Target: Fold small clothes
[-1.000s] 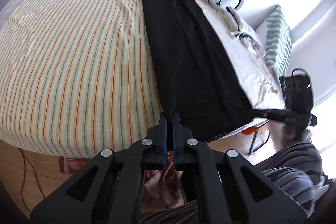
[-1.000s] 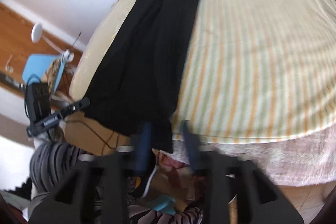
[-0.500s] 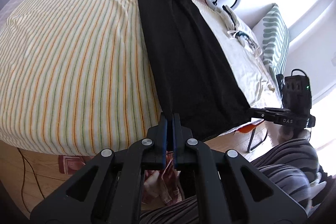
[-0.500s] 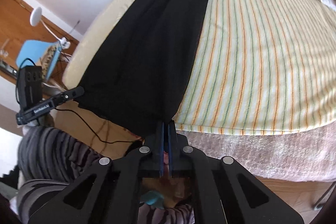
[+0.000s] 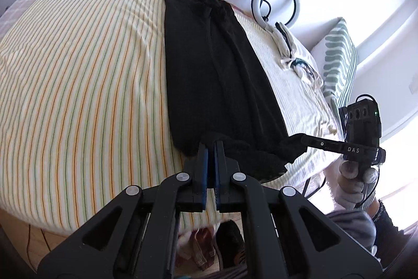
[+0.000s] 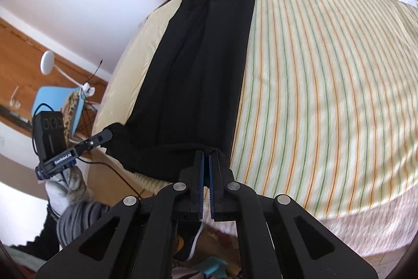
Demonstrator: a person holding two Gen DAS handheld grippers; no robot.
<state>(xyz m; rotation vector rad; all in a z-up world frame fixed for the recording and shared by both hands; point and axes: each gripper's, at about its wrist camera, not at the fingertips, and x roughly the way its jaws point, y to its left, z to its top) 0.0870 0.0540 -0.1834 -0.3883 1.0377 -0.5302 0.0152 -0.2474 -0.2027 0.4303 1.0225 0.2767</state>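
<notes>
Both grippers pinch black garment's near hem

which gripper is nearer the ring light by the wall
Right. The right gripper grips the black garment's corner on the ring light's side; the left gripper grips the other near corner, farther away.

Both grippers matte black: left gripper and right gripper with blue jaw pads, four silver screws each, white "DAS"/"GenRobot.AI" lettering, black cable, green LED; person wears light glove and grey-striped sleeve.
</notes>
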